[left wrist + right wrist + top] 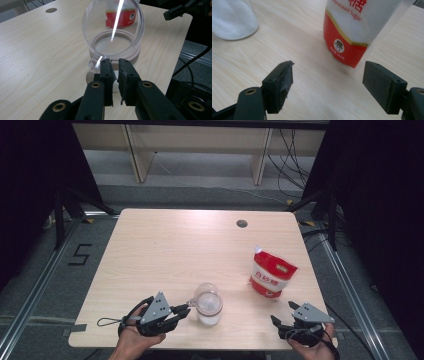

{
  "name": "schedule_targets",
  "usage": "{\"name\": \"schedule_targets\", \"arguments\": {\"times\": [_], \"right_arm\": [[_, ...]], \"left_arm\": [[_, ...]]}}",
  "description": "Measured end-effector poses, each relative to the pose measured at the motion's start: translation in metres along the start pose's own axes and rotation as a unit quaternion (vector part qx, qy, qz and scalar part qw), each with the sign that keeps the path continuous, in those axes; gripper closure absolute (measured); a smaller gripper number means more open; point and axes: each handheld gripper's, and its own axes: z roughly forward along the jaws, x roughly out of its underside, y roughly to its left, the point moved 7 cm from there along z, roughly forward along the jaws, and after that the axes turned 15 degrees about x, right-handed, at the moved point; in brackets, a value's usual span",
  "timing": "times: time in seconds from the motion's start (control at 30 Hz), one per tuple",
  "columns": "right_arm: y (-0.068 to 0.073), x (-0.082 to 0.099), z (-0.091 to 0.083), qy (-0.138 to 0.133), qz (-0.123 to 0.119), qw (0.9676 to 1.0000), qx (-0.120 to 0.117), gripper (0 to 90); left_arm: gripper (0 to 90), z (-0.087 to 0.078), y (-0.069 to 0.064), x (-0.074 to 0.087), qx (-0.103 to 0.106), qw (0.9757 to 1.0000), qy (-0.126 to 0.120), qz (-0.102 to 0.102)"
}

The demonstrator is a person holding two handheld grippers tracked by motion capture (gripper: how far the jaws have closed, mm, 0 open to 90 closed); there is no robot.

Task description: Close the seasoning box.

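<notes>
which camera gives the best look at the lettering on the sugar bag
The right gripper view: the sugar bag stands close ahead, its English label and red band readable. The high view shows the whole bag far off, its print too small. The left gripper view shows it blurred through the clear jar.

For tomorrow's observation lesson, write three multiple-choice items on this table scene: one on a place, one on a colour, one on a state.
1. In the high view, where does the sugar bag stand relative to the jar?
A. To its right, farther up the table
B. To its left
C. Inside it

2. What colour is the bag's lower band?
A. Blue
B. Green
C. Red

3. How do the right gripper's jaws stand?
A. Shut on the bag
B. Open, nothing between them
C. Shut on the jar

Key: 1 A, the sugar bag stands right of and beyond the jar. 2 C, the band is red. 3 B, the right gripper shows bare table between its jaws.
</notes>
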Motion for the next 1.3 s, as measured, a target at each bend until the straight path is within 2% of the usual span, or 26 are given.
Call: {"name": "schedule_targets", "arguments": {"times": [0.03,0.1,0.13,0.17,0.2,0.23,0.4,0.43,0.47,0.53,0.57,0.63,0.67,0.7,0.73,0.8,0.87,1.07,1.17,1.2,1.23,1.27,1.3], "right_arm": [[0.001,0.0,0.0,0.002,0.003,1.0,-0.002,25.2],[0.0,0.0,0.0,-0.002,-0.001,1.0,-0.001,25.2],[0.002,0.001,-0.001,0.009,0.008,0.9999,-0.007,25.2],[0.0,0.0,0.0,0.001,0.001,1.0,-0.001,25.2],[0.001,0.0,0.0,0.001,0.001,1.0,-0.001,25.2],[0.003,0.001,-0.001,0.006,0.01,0.9999,-0.002,25.2],[0.003,0.0,0.0,0.004,0.008,1.0,-0.003,25.2],[0.003,0.0,0.0,0.004,0.008,1.0,-0.003,25.2],[0.003,0.0,-0.001,0.004,0.008,1.0,-0.002,25.2],[0.001,0.0,0.0,-0.001,-0.001,1.0,-0.002,25.2],[0.003,0.0,-0.001,0.005,0.011,0.9999,-0.003,25.2],[0.003,0.001,0.0,0.003,0.005,1.0,0.0,25.2],[0.003,0.001,0.0,0.003,0.006,1.0,0.002,25.2],[0.001,0.0,0.001,-0.002,-0.005,1.0,0.002,25.2],[0.001,0.0,0.001,0.0,-0.002,1.0,-0.002,25.2],[0.001,0.0,0.001,-0.001,-0.002,1.0,-0.001,25.2],[0.002,0.0,0.001,0.0,-0.001,1.0,-0.002,25.2],[0.005,0.001,0.0,0.011,0.007,0.9999,-0.009,24.8],[0.002,0.0,0.002,-0.001,-0.007,1.0,-0.003,24.8],[0.002,0.0,0.002,-0.001,-0.008,1.0,-0.002,24.7],[0.002,0.001,0.002,-0.001,-0.008,1.0,-0.003,24.7],[0.002,0.001,0.002,-0.001,-0.008,1.0,-0.003,24.7],[0.002,0.001,0.002,-0.001,-0.008,1.0,-0.002,24.7]], "left_arm": [[76.6,-0.001,0.001,0.0,0.004,1.0,0.003,0.006],[73.5,-0.003,0.002,0.002,0.0,1.0,-0.002,-0.003],[70.4,-0.003,0.001,0.002,0.0,0.9999,-0.005,-0.012],[68.8,-0.005,0.003,0.003,-0.002,1.0,0.003,0.001],[66.7,-0.005,0.003,0.003,0.0,1.0,0.003,0.002],[64.0,-0.005,0.003,0.004,-0.004,0.9999,0.0,-0.011],[54.3,-0.006,0.003,0.006,0.0,0.9999,-0.003,-0.011],[52.3,-0.007,0.002,0.008,-0.001,0.9998,-0.004,-0.021],[50.2,-0.009,0.004,0.008,0.002,1.0,-0.003,-0.009],[47.0,-0.011,0.004,0.011,-0.003,0.9997,-0.002,-0.023],[45.7,-0.011,0.005,0.011,-0.004,0.9996,-0.011,-0.027],[43.8,-0.014,0.007,0.012,-0.007,0.9994,-0.015,-0.031],[43.1,-0.016,0.008,0.013,-0.009,0.9996,-0.013,-0.026],[42.5,-0.017,0.008,0.014,-0.013,0.9991,-0.013,-0.037],[41.5,-0.019,0.009,0.014,-0.012,0.9995,-0.011,-0.026],[39.1,-0.02,0.009,0.015,-0.009,0.9992,-0.017,-0.034],[36.7,-0.02,0.008,0.017,-0.005,0.9989,-0.015,-0.044],[28.4,-0.019,0.009,0.023,-0.008,0.9985,-0.006,-0.055],[24.4,-0.021,0.012,0.026,-0.009,0.9991,0.003,-0.041],[21.1,-0.02,0.01,0.026,-0.011,0.9984,-0.008,-0.055],[18.7,-0.021,0.011,0.028,-0.009,0.9984,-0.004,-0.055],[16.2,-0.02,0.011,0.028,-0.009,0.9984,-0.009,-0.055],[15.4,-0.021,0.011,0.031,-0.014,0.9978,-0.005,-0.064]]}}
